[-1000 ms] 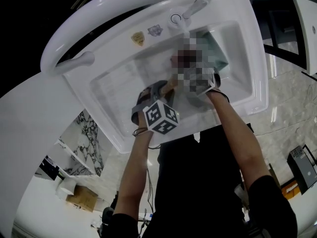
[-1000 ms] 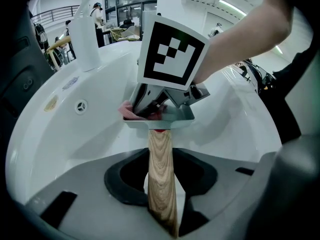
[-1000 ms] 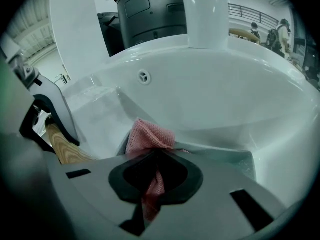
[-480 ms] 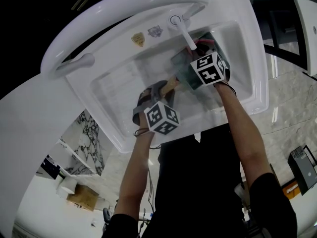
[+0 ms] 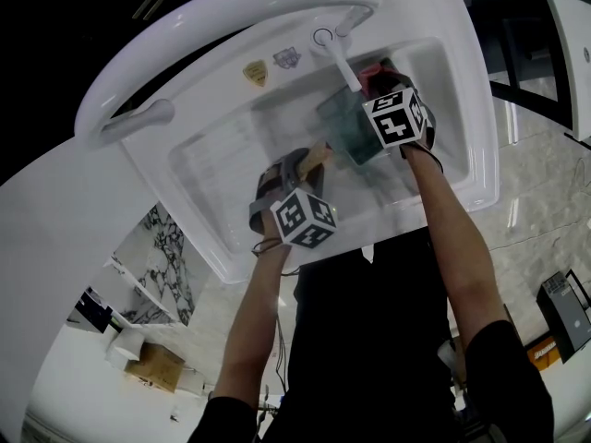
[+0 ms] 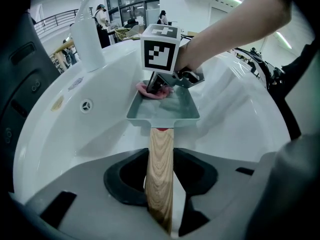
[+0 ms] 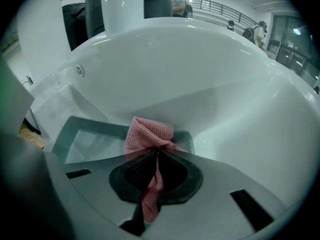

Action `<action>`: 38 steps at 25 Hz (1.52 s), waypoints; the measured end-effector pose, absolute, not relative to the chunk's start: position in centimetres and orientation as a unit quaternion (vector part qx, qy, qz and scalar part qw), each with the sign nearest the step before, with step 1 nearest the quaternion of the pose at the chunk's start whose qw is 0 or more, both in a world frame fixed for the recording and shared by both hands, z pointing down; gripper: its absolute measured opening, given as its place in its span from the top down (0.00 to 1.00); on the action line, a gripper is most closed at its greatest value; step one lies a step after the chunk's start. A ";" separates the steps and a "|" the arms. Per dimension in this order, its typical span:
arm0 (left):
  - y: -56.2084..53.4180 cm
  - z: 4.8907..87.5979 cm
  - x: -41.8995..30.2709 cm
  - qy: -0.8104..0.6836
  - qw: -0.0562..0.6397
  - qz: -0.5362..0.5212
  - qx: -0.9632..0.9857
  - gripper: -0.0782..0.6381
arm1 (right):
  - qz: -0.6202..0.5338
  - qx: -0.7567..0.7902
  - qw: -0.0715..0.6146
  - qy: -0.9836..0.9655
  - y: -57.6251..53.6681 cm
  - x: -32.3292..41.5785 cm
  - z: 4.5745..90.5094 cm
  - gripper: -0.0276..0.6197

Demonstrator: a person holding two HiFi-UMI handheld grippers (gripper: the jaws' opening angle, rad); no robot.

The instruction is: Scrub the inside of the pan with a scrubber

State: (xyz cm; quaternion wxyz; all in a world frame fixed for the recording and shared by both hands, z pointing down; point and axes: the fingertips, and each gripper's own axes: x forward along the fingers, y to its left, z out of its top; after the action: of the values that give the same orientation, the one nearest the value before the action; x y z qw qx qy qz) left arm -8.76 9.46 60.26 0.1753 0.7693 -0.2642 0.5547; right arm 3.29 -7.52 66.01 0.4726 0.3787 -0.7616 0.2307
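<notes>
Because a pan being scrubbed tends to skate about, we hold the left gripper point(image 6: 160, 199) shut on the wooden handle point(image 6: 160, 159). The handle runs up between the jaws and is pinched from both sides. That grip lets us set the angle of the square grey-green pan point(image 6: 165, 118) just beyond it. The pan sits low in the white sink point(image 5: 462, 81) with its open face up toward us. We cannot tell whether its base touches the basin floor.

Farther on, the right gripper point(image 7: 152, 171) comes down steeply from above with its jaws clamped on the pink mesh scrubber point(image 7: 148, 133). A bunched wad pokes out past the tips, so cloth and not plastic meets the metal. The wad lies at the pan's far end, against the inside near the wall. We judge the scrubbing to be under way, with most of the floor yet to be covered. Beyond both grippers, the faucet point(image 5: 343, 58) reaches out over the basin.
</notes>
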 end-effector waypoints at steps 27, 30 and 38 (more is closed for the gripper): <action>9.4 60.6 -8.8 -0.269 0.165 0.565 0.763 0.66 | 0.316 0.215 0.455 -0.804 2.7 -4.4 63.8 0.91; 9.5 60.7 -8.9 -0.269 0.161 0.567 0.761 0.66 | 0.305 0.208 0.470 -0.802 2.8 -3.0 64.2 0.91; 9.4 60.7 -8.9 -0.271 0.155 0.572 0.759 0.66 | 0.304 0.268 0.481 -0.777 -0.1 1.2 65.2 0.91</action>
State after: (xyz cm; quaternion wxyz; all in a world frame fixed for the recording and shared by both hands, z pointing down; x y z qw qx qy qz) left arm -8.93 9.42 60.73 0.1550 0.7586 -0.2713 0.5718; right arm 1.16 -0.10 65.18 0.4810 0.2678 -0.7774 0.3042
